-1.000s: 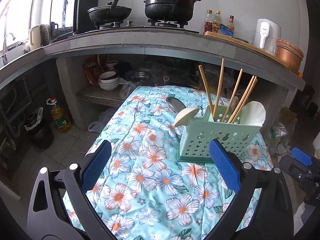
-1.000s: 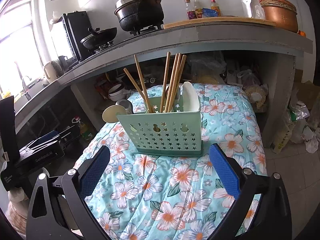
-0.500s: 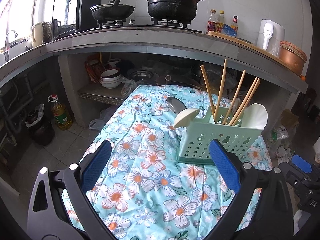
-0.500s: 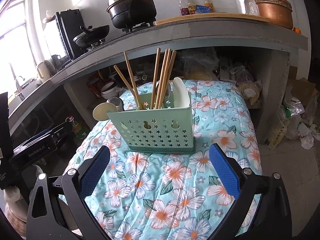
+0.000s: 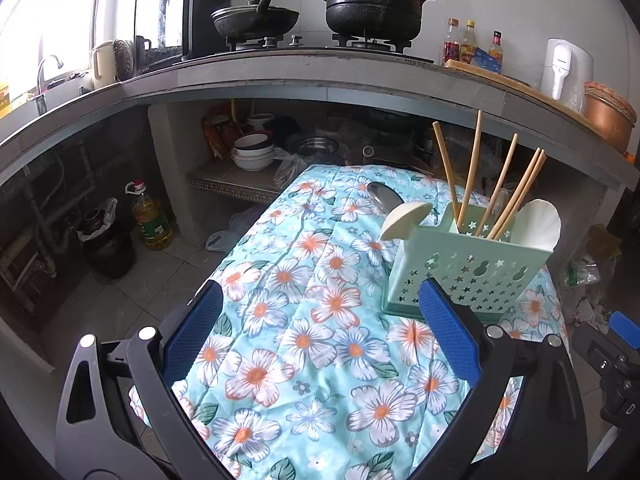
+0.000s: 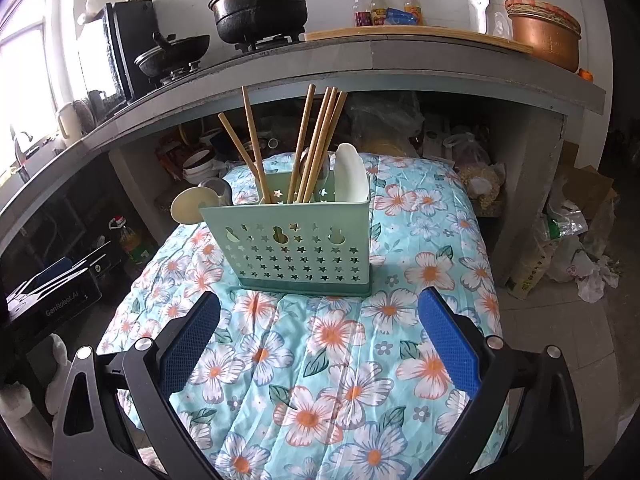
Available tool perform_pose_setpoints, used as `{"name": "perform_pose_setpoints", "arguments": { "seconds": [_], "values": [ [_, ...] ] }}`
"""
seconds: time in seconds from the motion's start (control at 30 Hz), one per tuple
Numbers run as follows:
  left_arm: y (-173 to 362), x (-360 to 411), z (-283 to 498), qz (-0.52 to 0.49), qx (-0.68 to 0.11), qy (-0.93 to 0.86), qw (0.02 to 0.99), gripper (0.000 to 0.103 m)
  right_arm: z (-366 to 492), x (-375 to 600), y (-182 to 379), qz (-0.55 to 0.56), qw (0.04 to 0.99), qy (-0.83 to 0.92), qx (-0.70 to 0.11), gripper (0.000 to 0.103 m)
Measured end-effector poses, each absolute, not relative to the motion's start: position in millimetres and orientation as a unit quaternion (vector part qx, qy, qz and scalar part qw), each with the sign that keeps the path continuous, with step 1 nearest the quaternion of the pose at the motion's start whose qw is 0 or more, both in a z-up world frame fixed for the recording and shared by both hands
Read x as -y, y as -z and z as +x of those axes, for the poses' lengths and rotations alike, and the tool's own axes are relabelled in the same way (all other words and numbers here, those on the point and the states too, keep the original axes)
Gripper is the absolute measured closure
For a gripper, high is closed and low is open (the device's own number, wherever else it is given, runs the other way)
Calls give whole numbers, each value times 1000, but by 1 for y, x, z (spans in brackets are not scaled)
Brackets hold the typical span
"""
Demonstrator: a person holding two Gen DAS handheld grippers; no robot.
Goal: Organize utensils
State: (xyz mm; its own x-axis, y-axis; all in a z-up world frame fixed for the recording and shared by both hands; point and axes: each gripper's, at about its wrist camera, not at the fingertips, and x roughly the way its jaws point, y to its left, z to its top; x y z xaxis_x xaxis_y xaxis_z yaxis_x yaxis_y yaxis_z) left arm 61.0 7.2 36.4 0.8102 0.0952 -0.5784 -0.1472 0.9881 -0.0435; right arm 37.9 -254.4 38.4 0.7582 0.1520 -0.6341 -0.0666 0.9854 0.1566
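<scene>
A pale green utensil holder (image 5: 460, 268) (image 6: 296, 248) with star cut-outs stands upright on the floral tablecloth (image 5: 304, 320) (image 6: 340, 360). Several wooden chopsticks (image 5: 472, 176) (image 6: 316, 144) stand in it. A white spoon (image 5: 536, 224) (image 6: 352, 174) stands in it at the right. A cream spoon (image 5: 404, 216) (image 6: 192, 206) sticks out at its left end, and a metal spoon (image 5: 384, 196) shows just behind it. My left gripper (image 5: 320, 328) is open and empty, short of the holder. My right gripper (image 6: 318, 332) is open and empty in front of the holder.
A grey counter (image 5: 320, 80) (image 6: 400, 64) runs behind the table with a wok (image 5: 256, 18), a black pot (image 5: 376, 4), bottles (image 5: 468, 42) and a copper pot (image 6: 544, 36). Bowls (image 5: 252, 152) sit beneath it. An oil bottle (image 5: 150, 216) stands on the floor at left.
Both grippers have drawn back and risen a little, so the holder looks smaller and lower in each view. Both stay open and empty. Nothing on the table has moved.
</scene>
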Motion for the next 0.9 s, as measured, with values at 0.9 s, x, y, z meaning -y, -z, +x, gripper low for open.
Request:
{"name": "perform_pose_setpoints", "arguments": {
  "seconds": [0.9],
  "values": [
    [-31,14,42,-17,-303,-37,952,8,18,265,-34,47,941,-7,-335,6]
  ]
}}
